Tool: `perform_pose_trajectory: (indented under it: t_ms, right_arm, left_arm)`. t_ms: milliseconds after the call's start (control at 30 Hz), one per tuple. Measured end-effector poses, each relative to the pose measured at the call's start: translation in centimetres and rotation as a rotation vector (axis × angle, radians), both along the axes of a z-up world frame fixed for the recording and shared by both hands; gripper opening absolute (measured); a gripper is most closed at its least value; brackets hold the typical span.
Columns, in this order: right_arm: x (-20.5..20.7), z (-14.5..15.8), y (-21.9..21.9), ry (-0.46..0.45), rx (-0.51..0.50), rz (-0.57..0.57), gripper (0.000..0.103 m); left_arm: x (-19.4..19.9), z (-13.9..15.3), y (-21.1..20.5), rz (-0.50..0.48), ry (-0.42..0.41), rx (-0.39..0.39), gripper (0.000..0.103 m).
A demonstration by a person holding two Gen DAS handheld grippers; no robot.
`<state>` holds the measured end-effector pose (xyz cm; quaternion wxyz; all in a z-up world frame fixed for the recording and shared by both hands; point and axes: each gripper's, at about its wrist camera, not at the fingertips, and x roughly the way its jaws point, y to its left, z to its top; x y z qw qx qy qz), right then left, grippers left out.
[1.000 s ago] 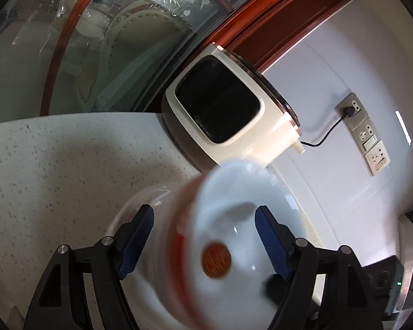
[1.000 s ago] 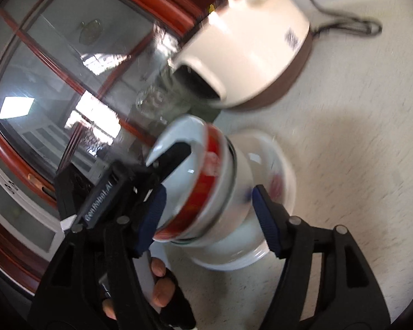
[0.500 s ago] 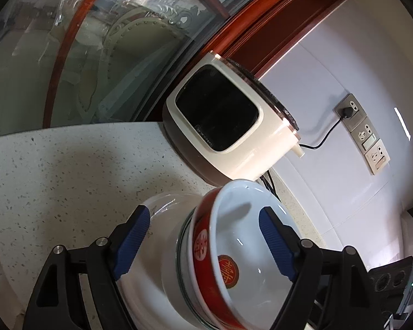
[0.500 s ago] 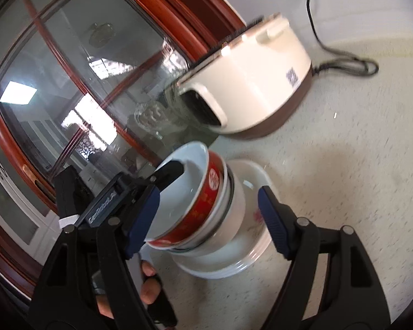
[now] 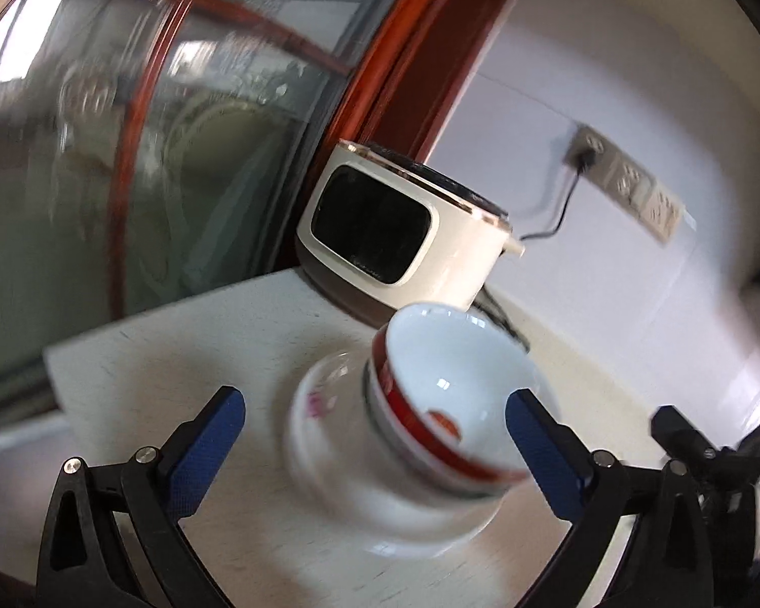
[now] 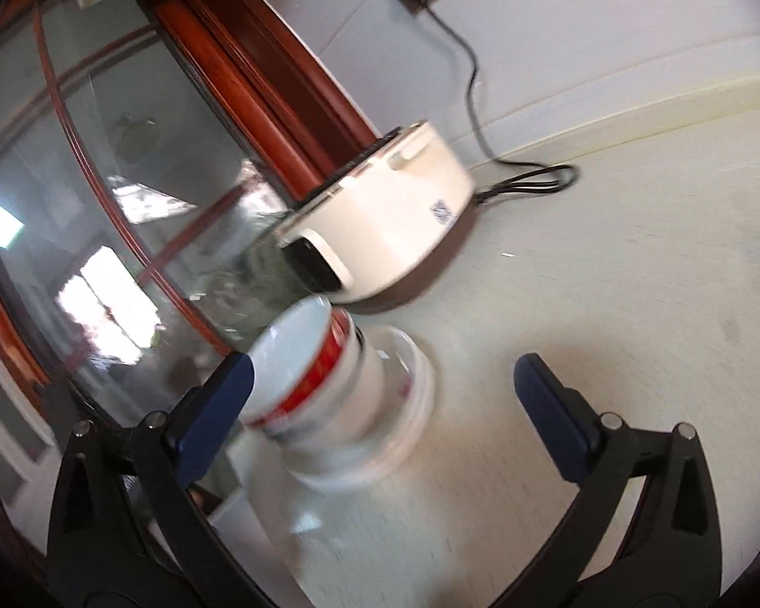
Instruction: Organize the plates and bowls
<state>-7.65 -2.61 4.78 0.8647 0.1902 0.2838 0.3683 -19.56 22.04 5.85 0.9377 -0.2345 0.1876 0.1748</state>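
Bowls [image 5: 446, 415] stacked upright (seemingly) on plate [image 5: 329, 435], mouths up, both grippers' jaws opening, empty.

- Desk [image 6: 633, 304]: pale speckled stone surface, meeting the wall at a low cream upstand.
- Wall [image 5: 608, 101]: plain white, carrying a strip of power sockets [image 5: 628, 182] with one black plug inserted.
- Black cable [image 6: 473, 81]: runs down the wall and coils on the desk behind a cream electric cooker [image 6: 395, 223].
- Glass panel [image 5: 76, 152]: curved, framed in red-brown wood [image 5: 405, 50], showing bright reflections of lamps and windows.
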Motion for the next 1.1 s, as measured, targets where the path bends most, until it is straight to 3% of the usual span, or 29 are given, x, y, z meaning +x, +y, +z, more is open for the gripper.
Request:
perform_pose_trajectory:
  t_ms: [267,333,500,600,833,1100]
  right_arm:
    - [-9.7,0.2,-0.2,-0.279,-0.252,-0.145,0.103]
    - [-11.4,-0.2,0.0,-0.315,-0.314,-0.165,0.103]
    - [-13.6,-1.6,0.2,-0.384,-0.338,-0.205,0.103]
    - [-14.4,-2.8,0.5,-0.402,-0.363,-0.209,0.103]
    - [-13.9,-4.5,0.5,-0.356,-0.356,-0.202,0.103]
    - [-14.0,-4.7,-0.5,-0.350,-0.359,-0.236,0.103]
  left_arm:
    - [-5.2,0.7,-2.5,-0.033,0.031,0.171,0.103]
    - [-6.5,0.5,-2.5,-0.031,0.032,0.172,0.103]
    - [-8.5,-1.7,-1.5,-0.010,0.026,0.128,0.103]
    - [-8.8,-2.7,-1.4,-0.015,0.040,0.142,0.103]
    - [-8.8,-5.2,-3.3,-0.042,0.103,0.278,0.103]
    - [-8.4,-6.2,-5.0,-0.084,0.136,0.321,0.103]
